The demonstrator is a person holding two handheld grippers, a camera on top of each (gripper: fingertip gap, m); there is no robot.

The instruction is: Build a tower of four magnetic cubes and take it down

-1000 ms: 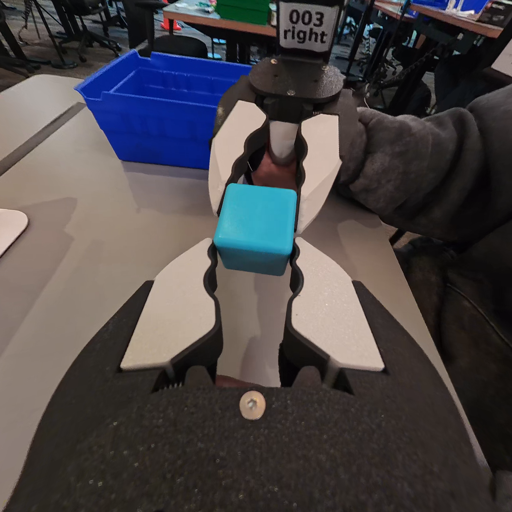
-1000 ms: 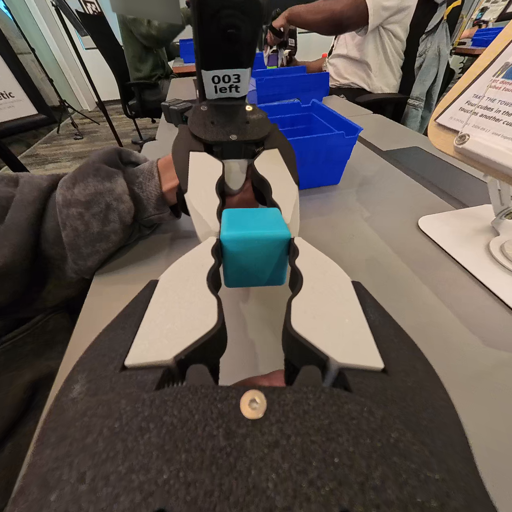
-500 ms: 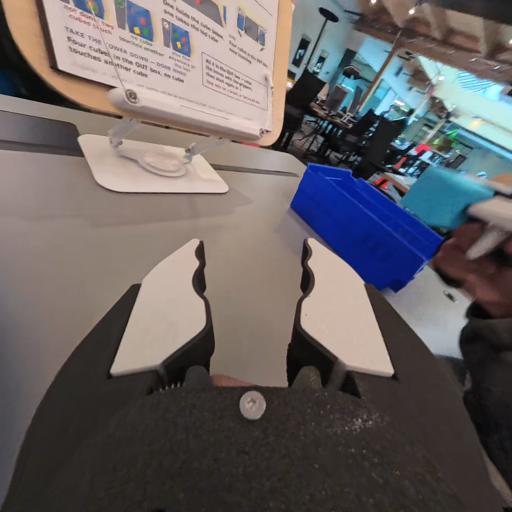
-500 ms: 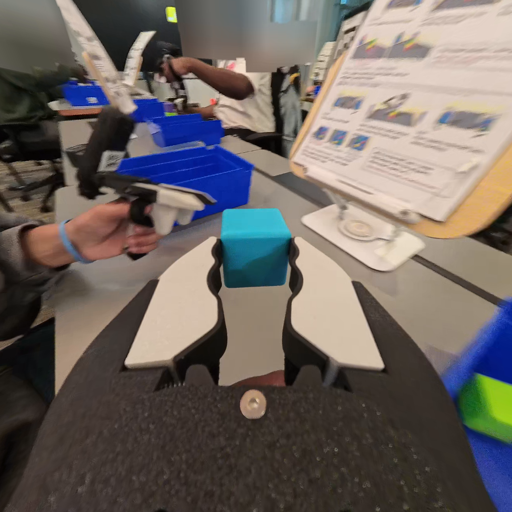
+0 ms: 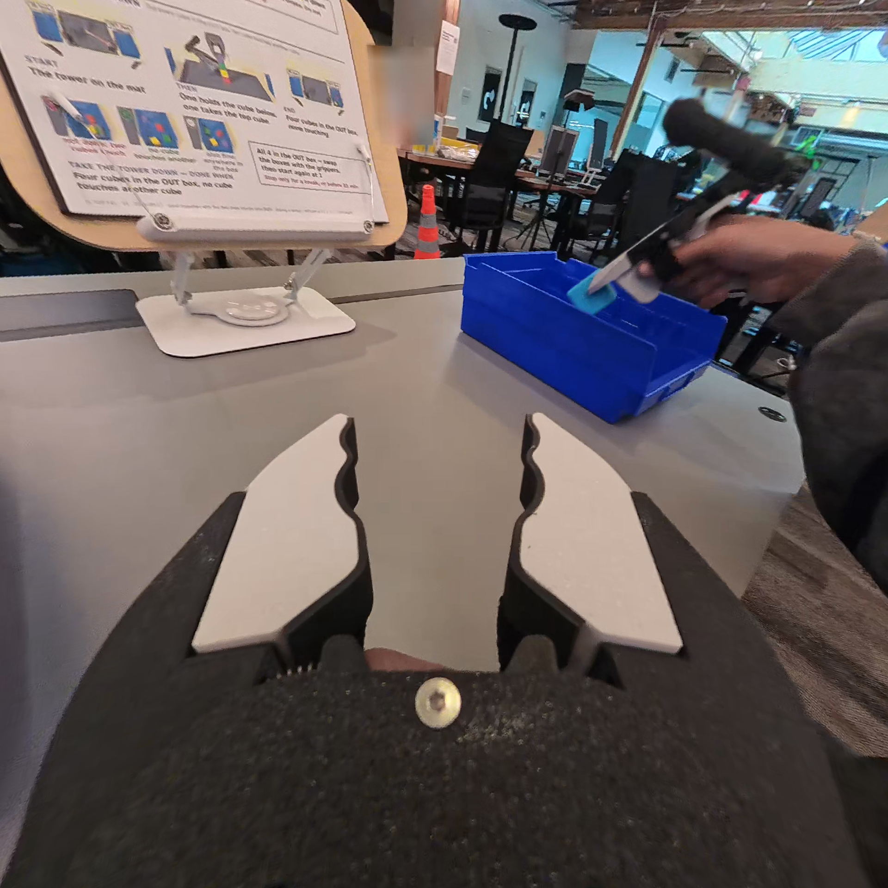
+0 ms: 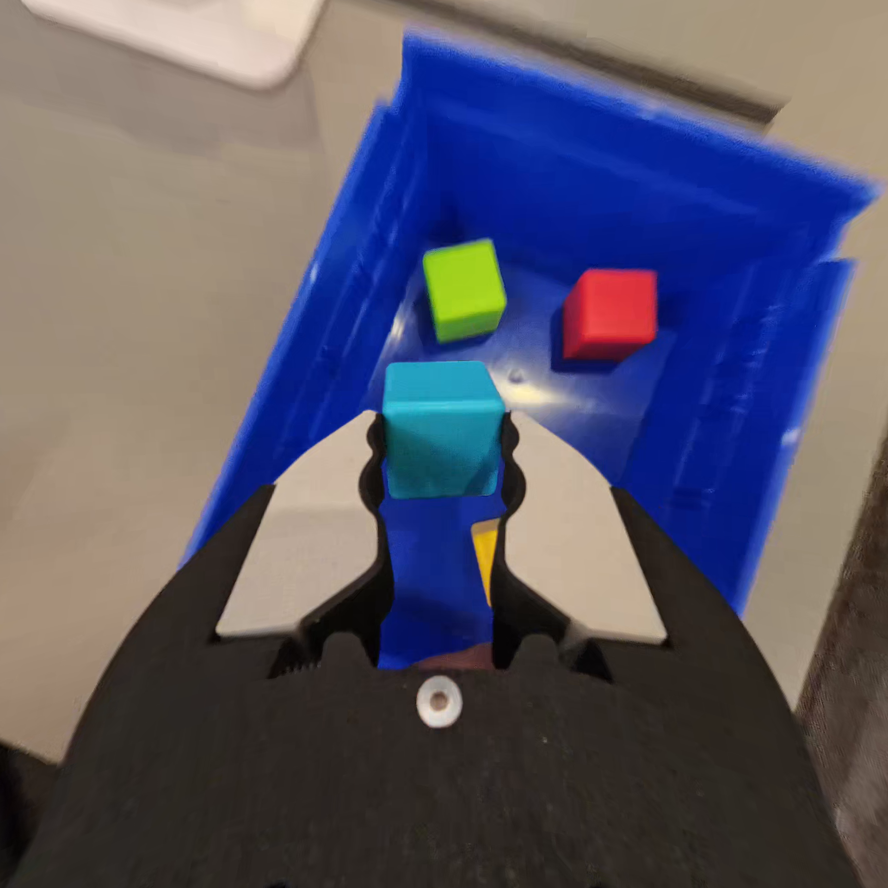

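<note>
Teal cube (image 6: pixel 439 427) held above blue bin (image 6: pixel 793 384), green cube (image 6: pixel 463 290), red cube (image 6: pixel 610 312), partly hidden yellow cube (image 6: pixel 484 552) apart inside

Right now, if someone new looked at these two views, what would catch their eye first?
Probably the teal cube pinched in the right gripper, held over the blue bin. In the bin lie a green cube and a red cube, apart from each other, with a sliver of yellow cube showing between the fingers. In the left wrist view, the left gripper is open and empty above the grey table.
</note>
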